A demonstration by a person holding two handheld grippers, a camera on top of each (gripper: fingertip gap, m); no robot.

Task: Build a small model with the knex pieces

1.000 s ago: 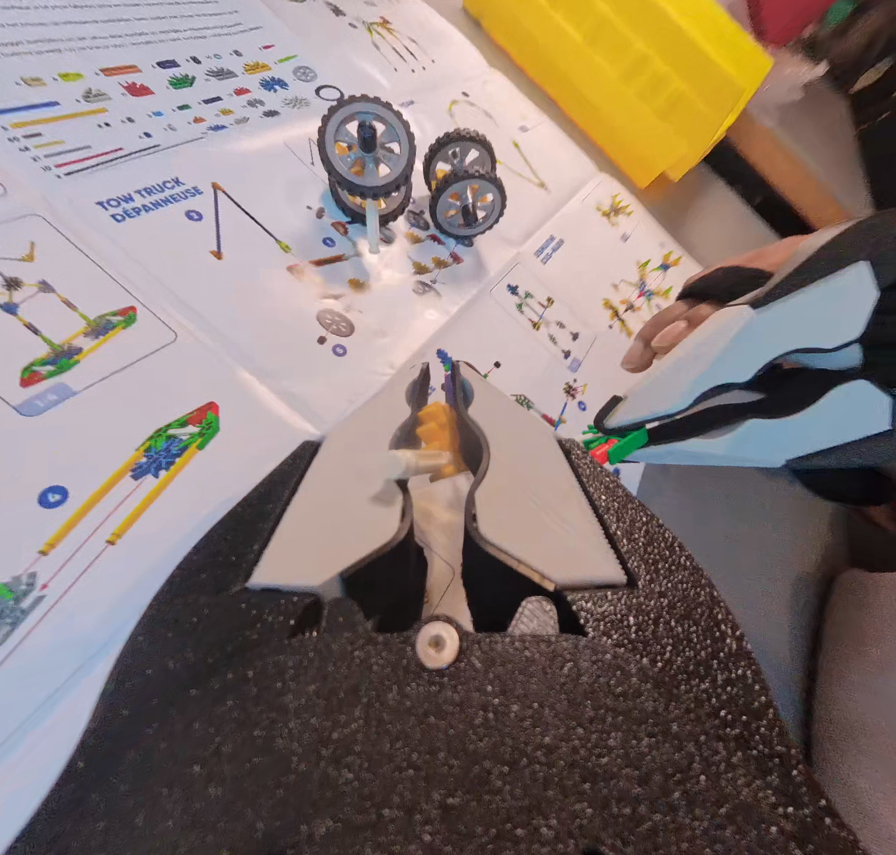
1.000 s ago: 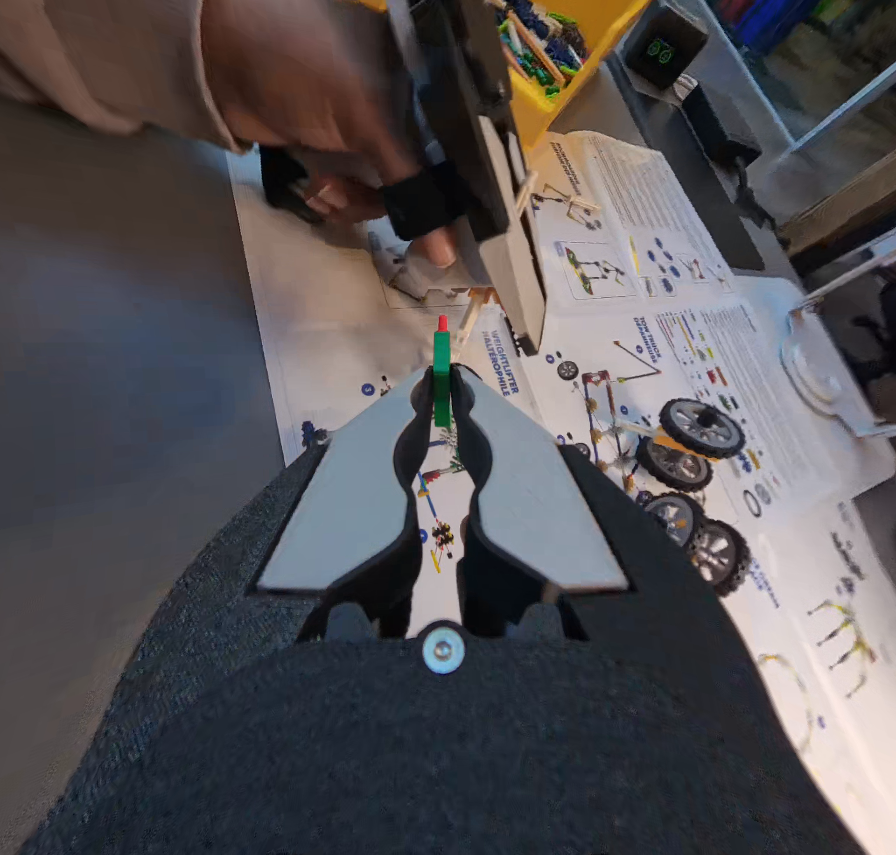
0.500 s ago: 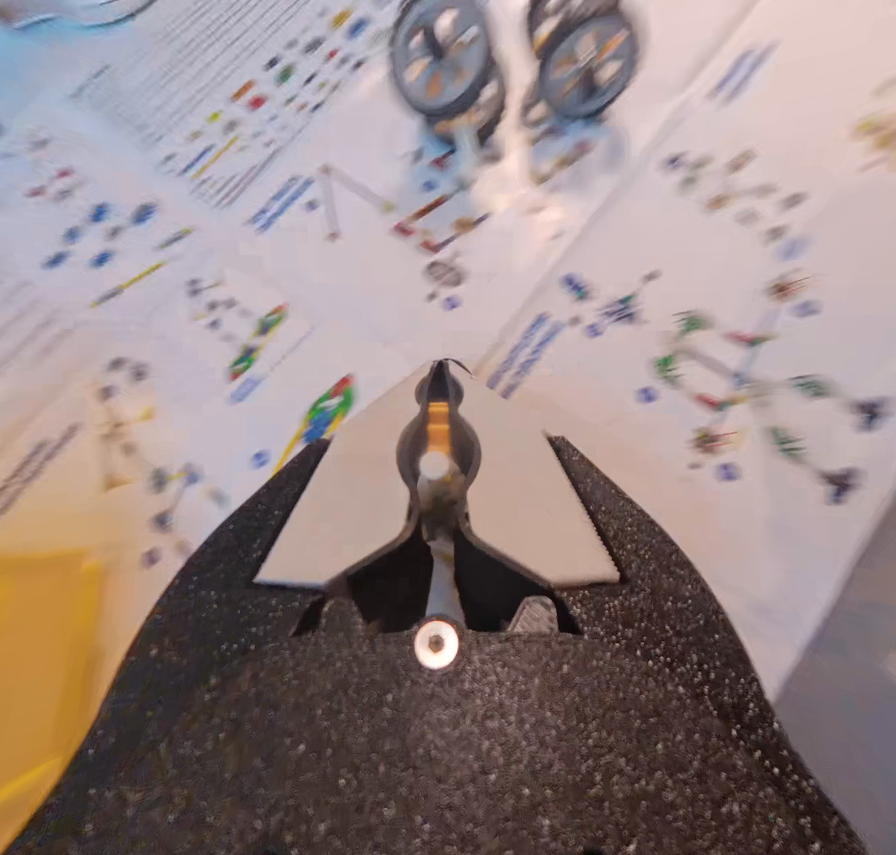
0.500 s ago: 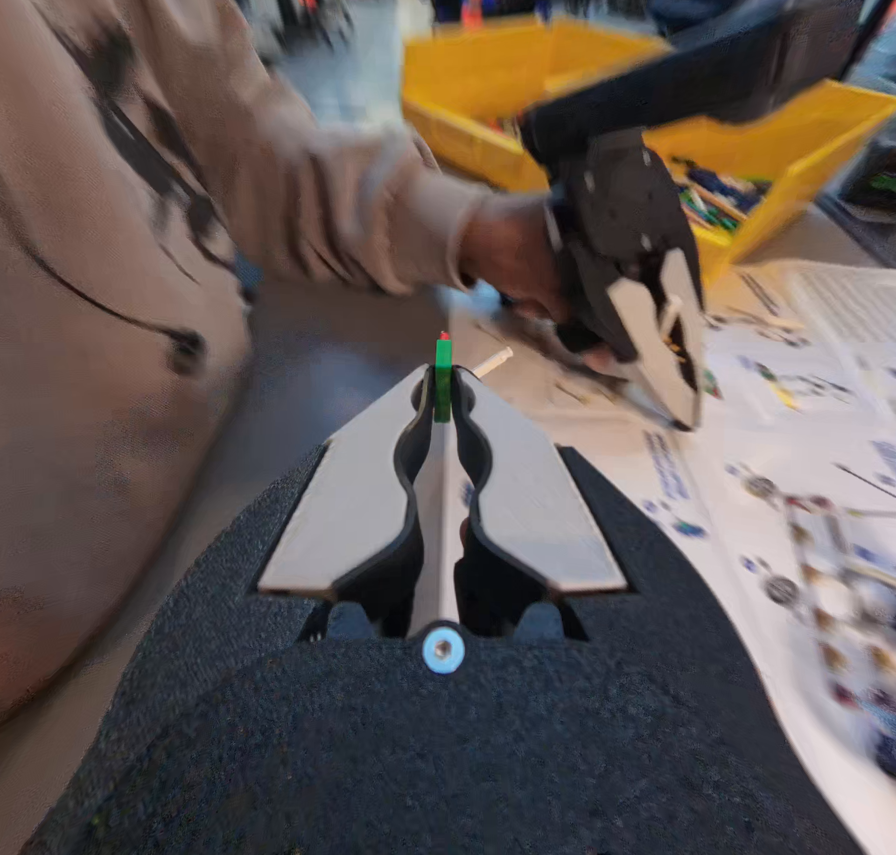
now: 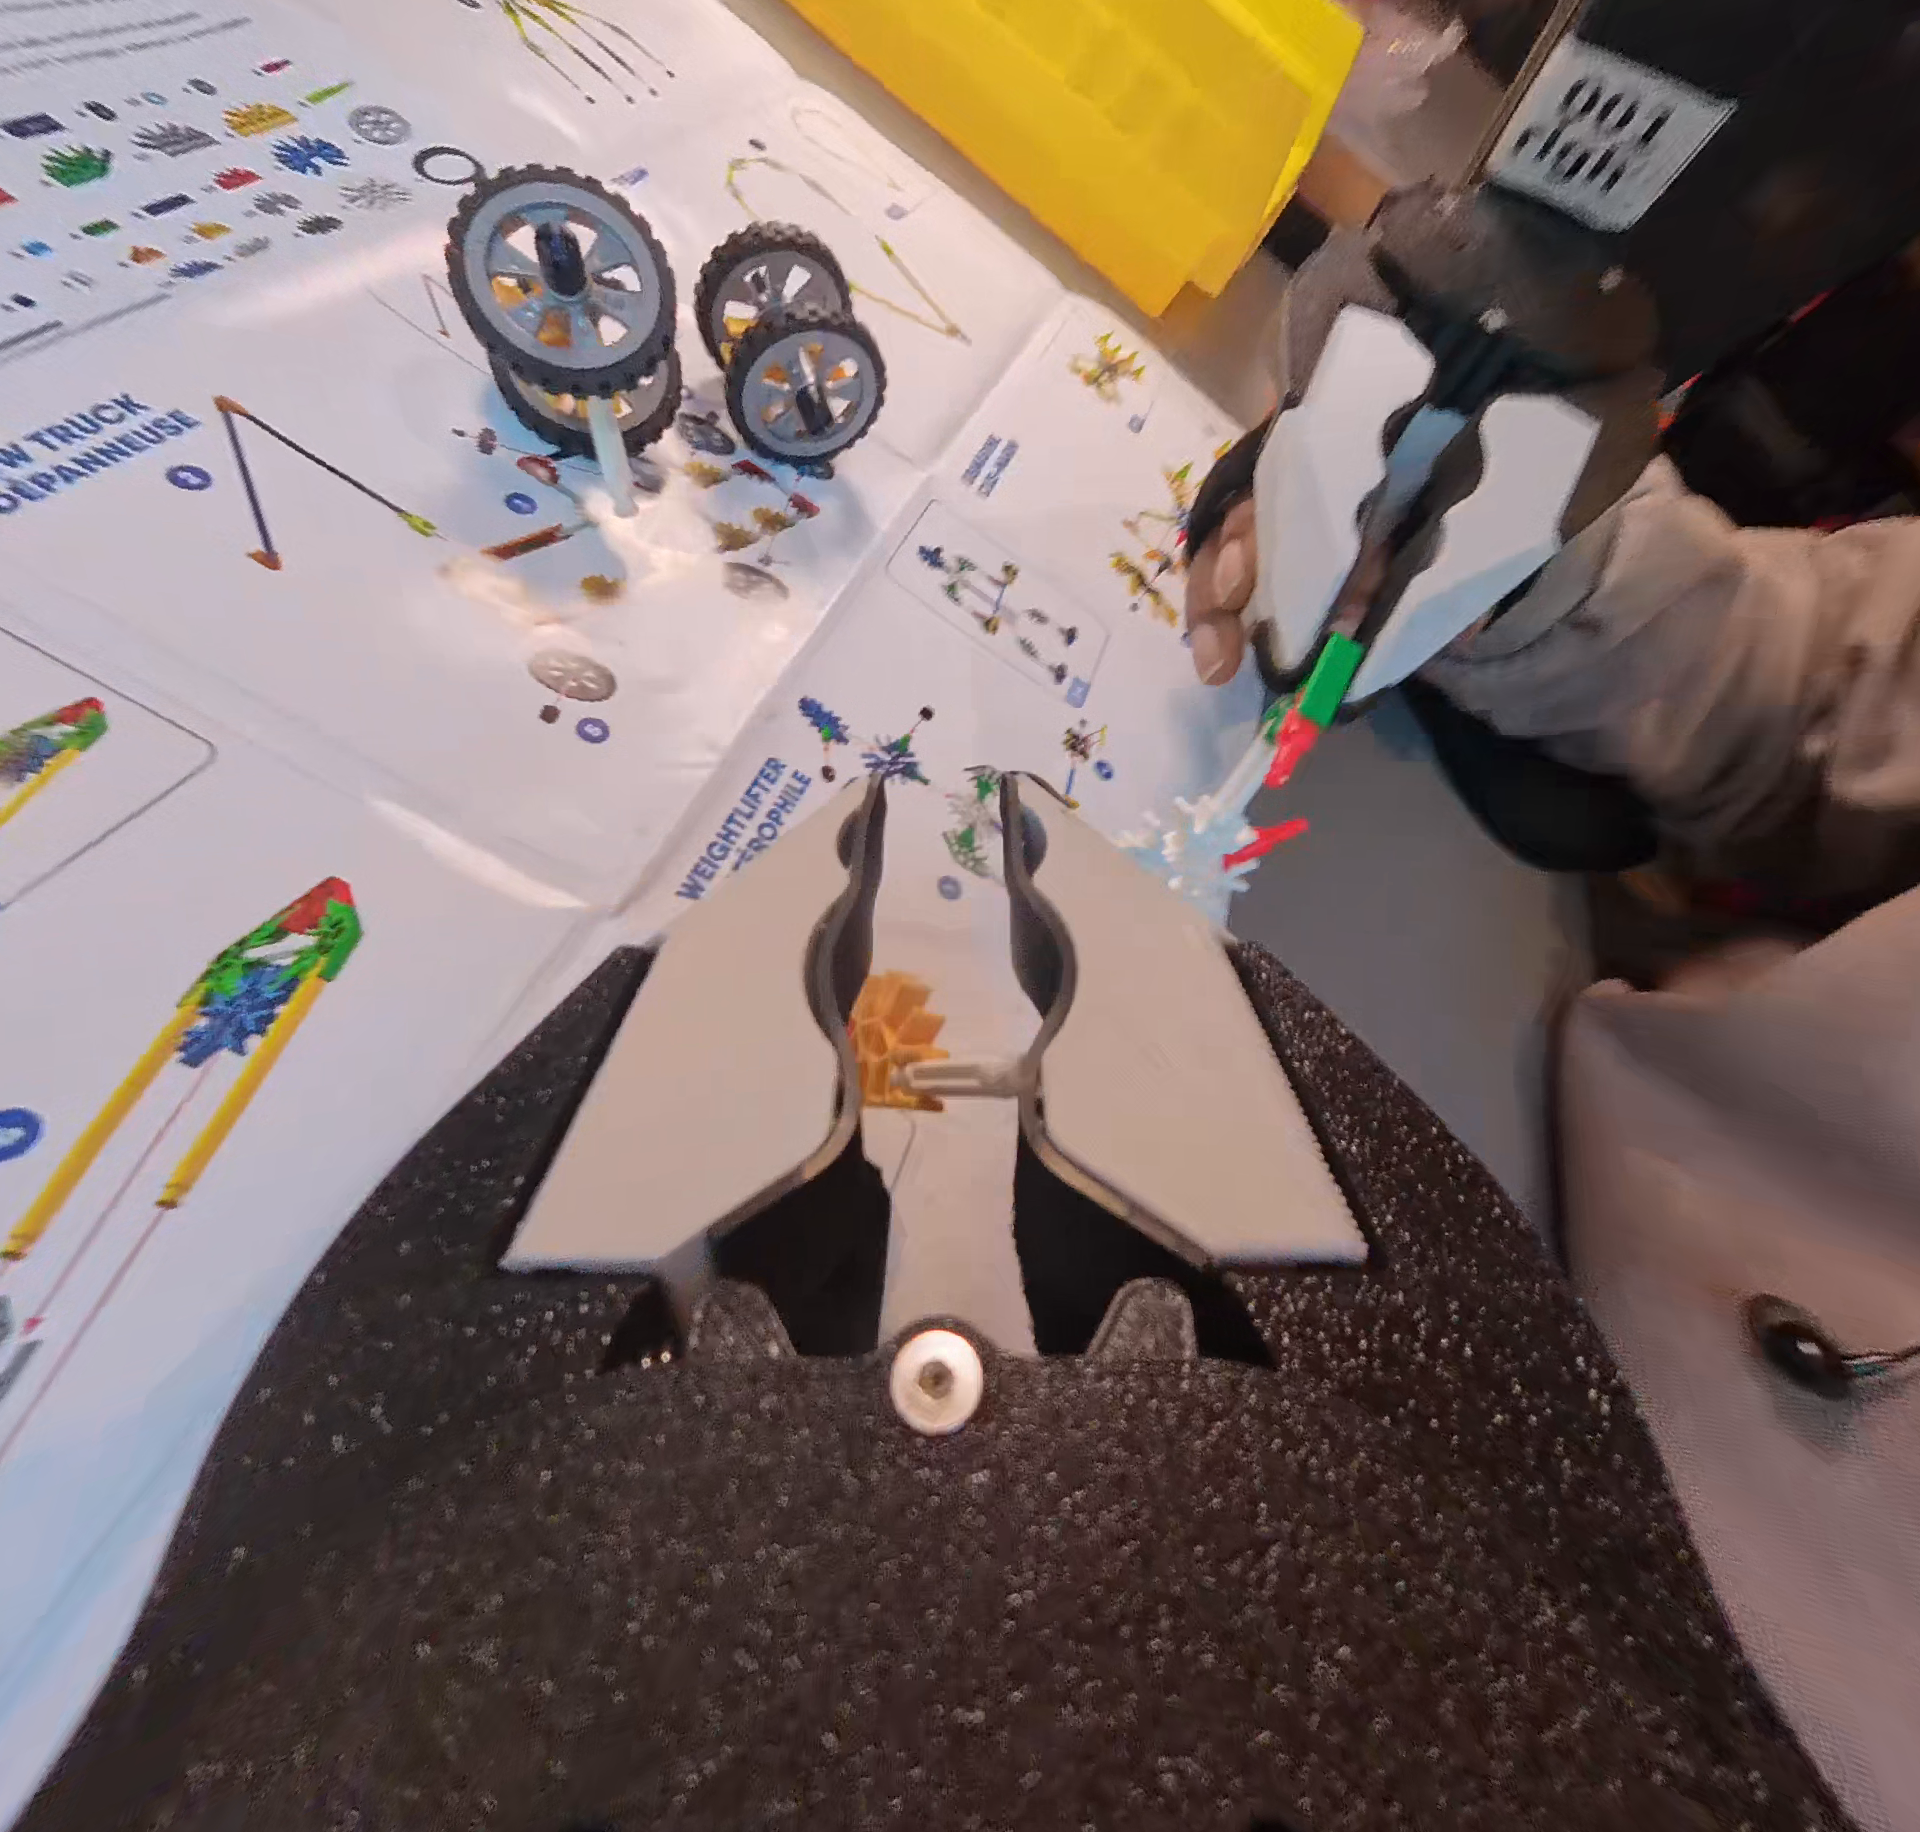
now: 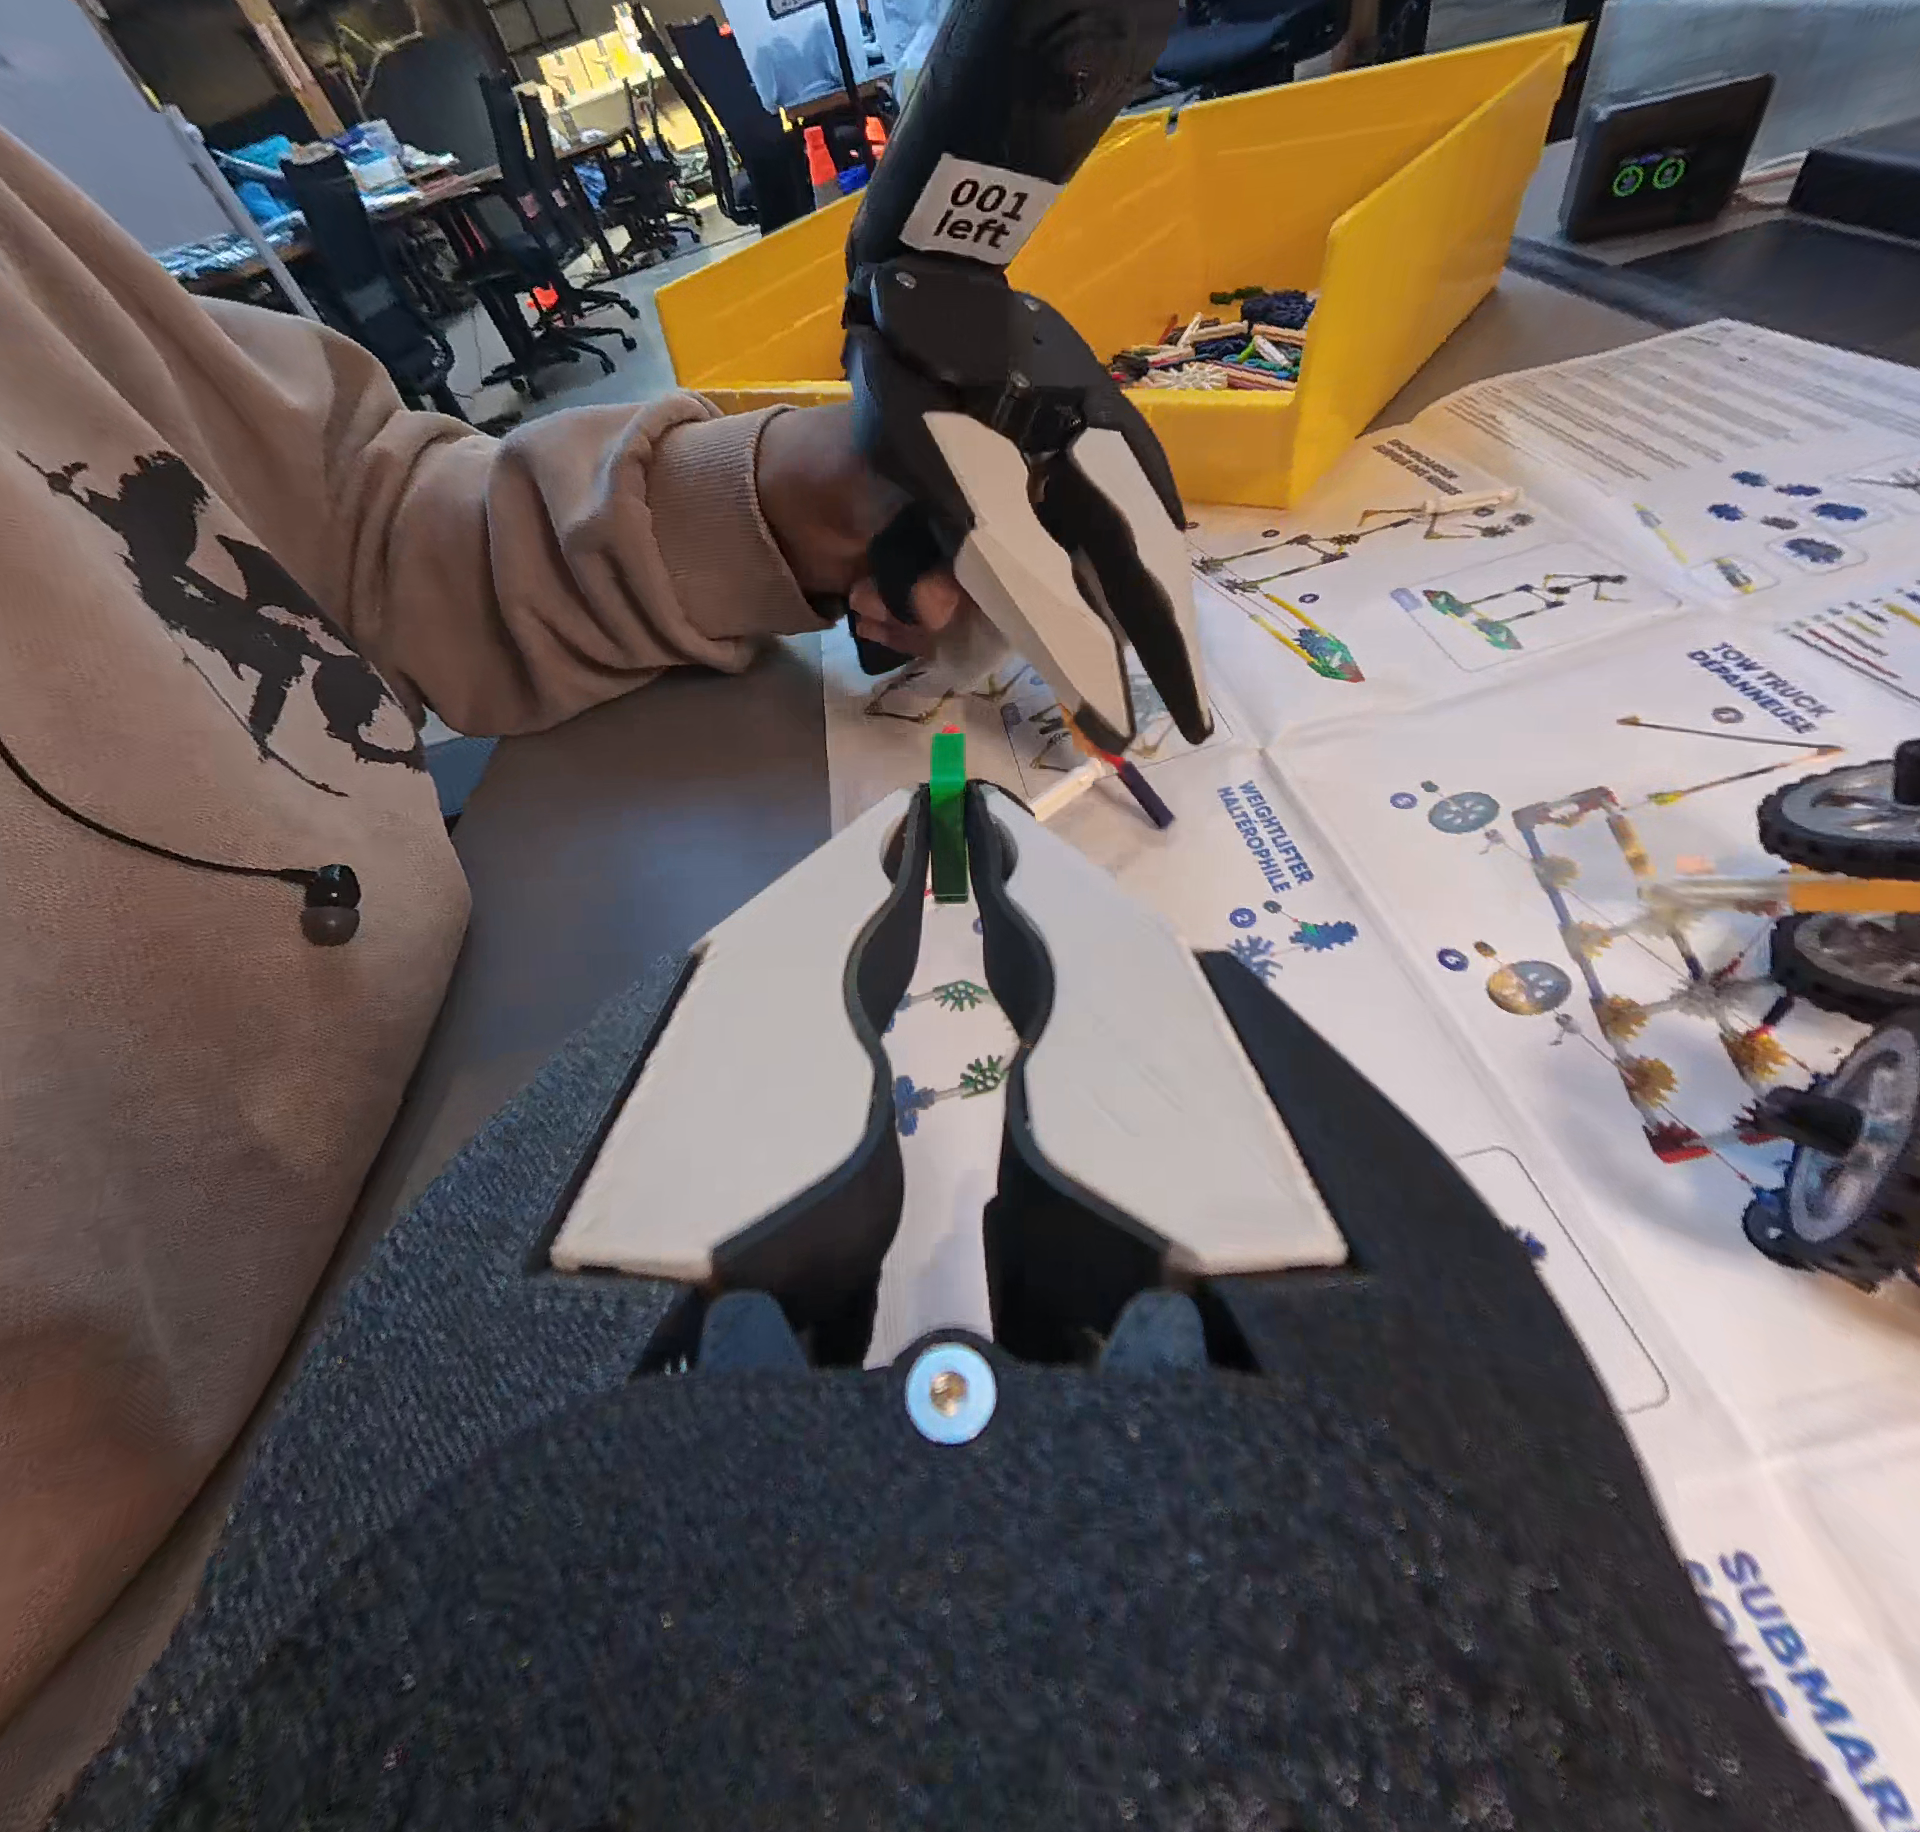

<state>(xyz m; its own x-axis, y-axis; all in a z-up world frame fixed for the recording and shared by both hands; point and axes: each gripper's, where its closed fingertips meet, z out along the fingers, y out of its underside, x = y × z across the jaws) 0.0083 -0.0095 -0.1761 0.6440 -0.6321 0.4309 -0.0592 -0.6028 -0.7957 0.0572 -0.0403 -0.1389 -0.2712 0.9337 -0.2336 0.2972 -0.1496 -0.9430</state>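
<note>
Now my left gripper (image 5: 940, 795) has fingers parted, narrow gap at tips; orange connector (image 5: 891, 1039) with short grey rod (image 5: 961, 1076) sits deep between them, touching both inner walls (whether truly gripped, cannot tell). My right gripper (image 6: 948, 795) has fingers closed on green piece (image 6: 948, 826), red tip sticking out. Below lies printed instruction sheet (image 5: 364, 639) on worktop (image 6: 623, 847). Wheeled model (image 5: 644, 328) stands on sheet, yellow bin (image 6: 1351, 255) beyond.
</note>
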